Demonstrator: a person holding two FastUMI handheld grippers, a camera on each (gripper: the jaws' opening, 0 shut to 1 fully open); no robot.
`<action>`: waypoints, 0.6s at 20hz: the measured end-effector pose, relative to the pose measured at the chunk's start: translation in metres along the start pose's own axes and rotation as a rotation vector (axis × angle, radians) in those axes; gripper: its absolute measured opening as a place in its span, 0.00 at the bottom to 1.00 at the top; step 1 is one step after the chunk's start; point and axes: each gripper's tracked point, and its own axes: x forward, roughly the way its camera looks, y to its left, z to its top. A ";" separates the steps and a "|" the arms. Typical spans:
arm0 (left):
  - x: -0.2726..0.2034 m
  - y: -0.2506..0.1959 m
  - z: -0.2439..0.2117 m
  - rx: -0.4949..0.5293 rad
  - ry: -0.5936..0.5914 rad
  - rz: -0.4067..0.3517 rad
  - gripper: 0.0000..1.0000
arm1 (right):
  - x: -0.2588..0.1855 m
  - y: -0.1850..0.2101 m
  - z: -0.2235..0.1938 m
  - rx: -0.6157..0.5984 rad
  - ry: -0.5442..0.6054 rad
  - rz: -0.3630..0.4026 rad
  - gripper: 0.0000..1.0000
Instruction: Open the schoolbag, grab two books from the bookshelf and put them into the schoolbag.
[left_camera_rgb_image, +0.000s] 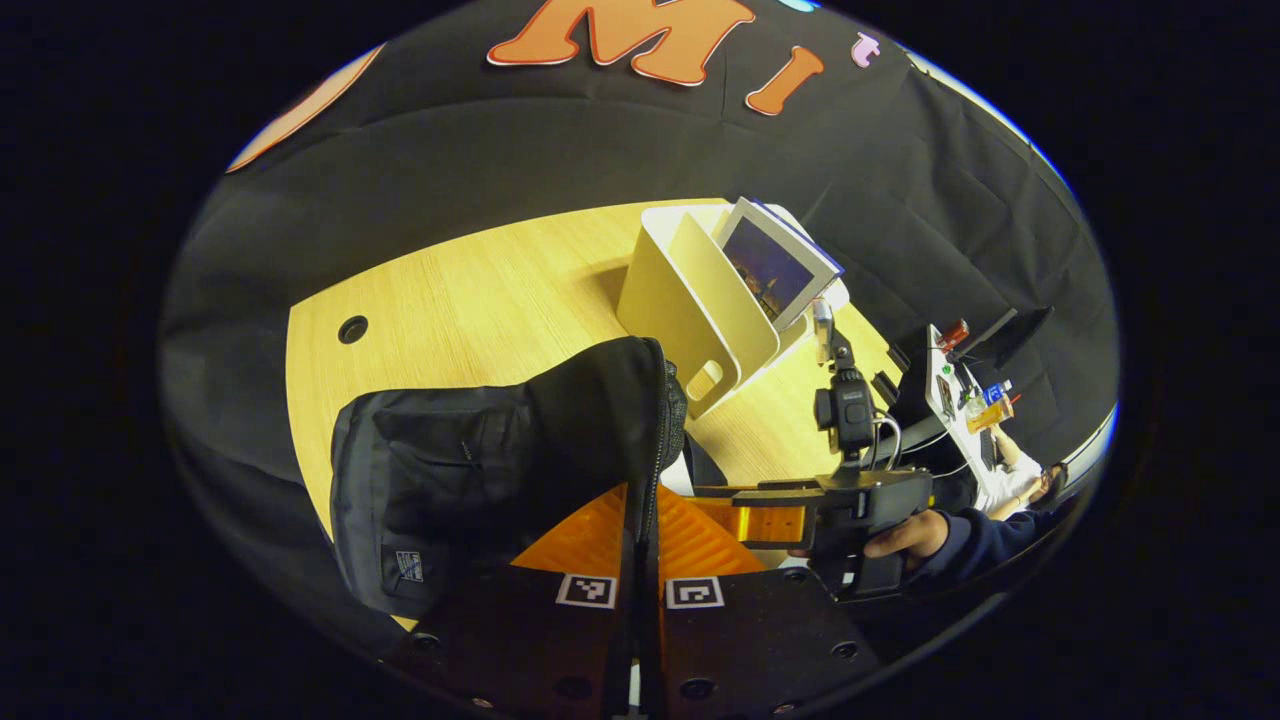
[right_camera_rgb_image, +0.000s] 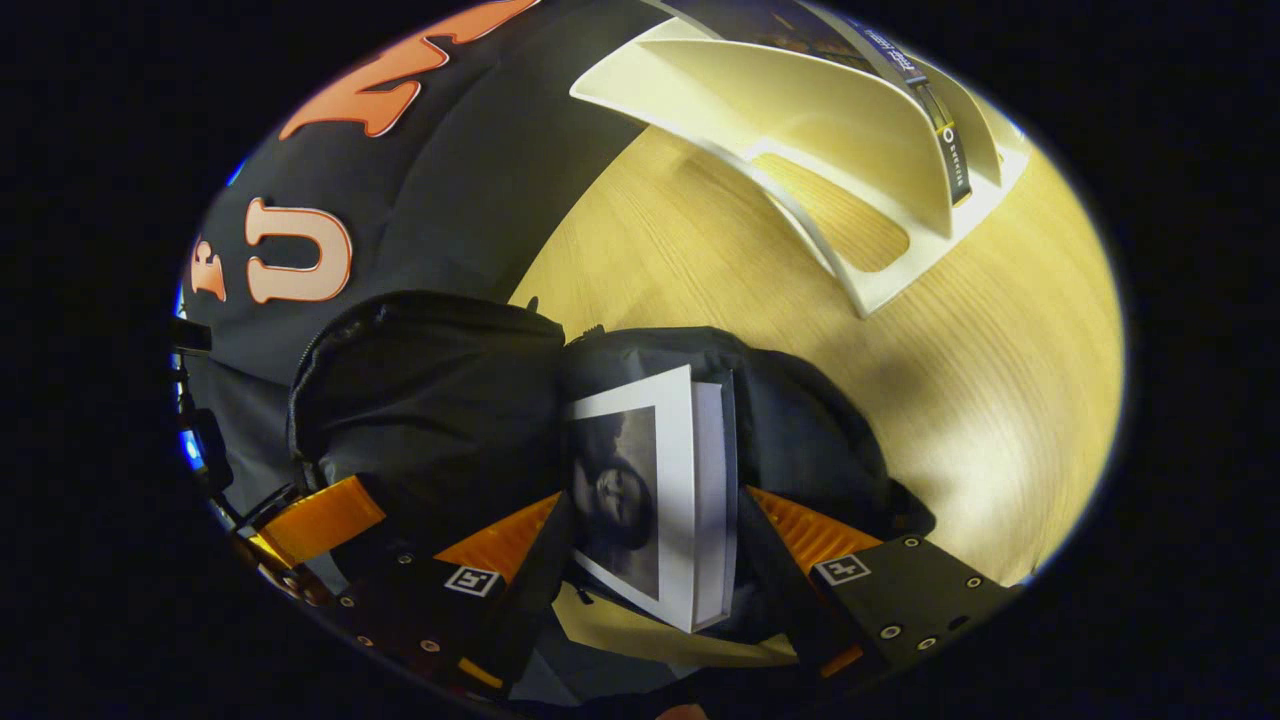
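Here my left gripper (left_camera_rgb_image: 640, 560) is clenched on the edge of the schoolbag (left_camera_rgb_image: 480, 470), both fingers pressed against the zippered rim that runs up between them, holding the black bag's mouth up off the wooden table (left_camera_rgb_image: 480, 290). The bag stands near the table's front edge, its front pocket turned toward the left of the left gripper view.

In my other hand (left_camera_rgb_image: 905, 535), the right gripper (right_camera_rgb_image: 655, 530) grasps a book (right_camera_rgb_image: 650, 490) by its two faces, one finger on the pale cover with its dark picture, the other on the back. The page edges face right in the right gripper view. The book's far end is already down inside the open schoolbag (right_camera_rgb_image: 430, 390), with black fabric folded around it on both sides. From the left gripper view I see that right gripper (left_camera_rgb_image: 760, 510) reaching in from the right, just beside the bag's opening, with its camera mast standing above it.

The bookshelf (left_camera_rgb_image: 690, 300), a cream divider rack, sits behind the bag, well back on the table. A second book (left_camera_rgb_image: 775, 265) leans in its far slot, cover tilted toward me. In the right gripper view the rack (right_camera_rgb_image: 800, 130) lies beyond the bag, apart from it, with bare wood between.
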 end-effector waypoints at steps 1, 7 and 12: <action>0.003 0.001 -0.001 0.000 0.003 0.005 0.04 | -0.004 -0.002 0.003 -0.009 -0.002 -0.005 0.98; 0.013 -0.001 -0.006 -0.010 0.017 0.011 0.04 | -0.040 -0.024 0.021 -0.067 -0.006 -0.080 0.98; 0.022 -0.001 -0.007 -0.025 0.024 0.013 0.04 | -0.077 -0.048 0.055 -0.147 -0.041 -0.173 0.98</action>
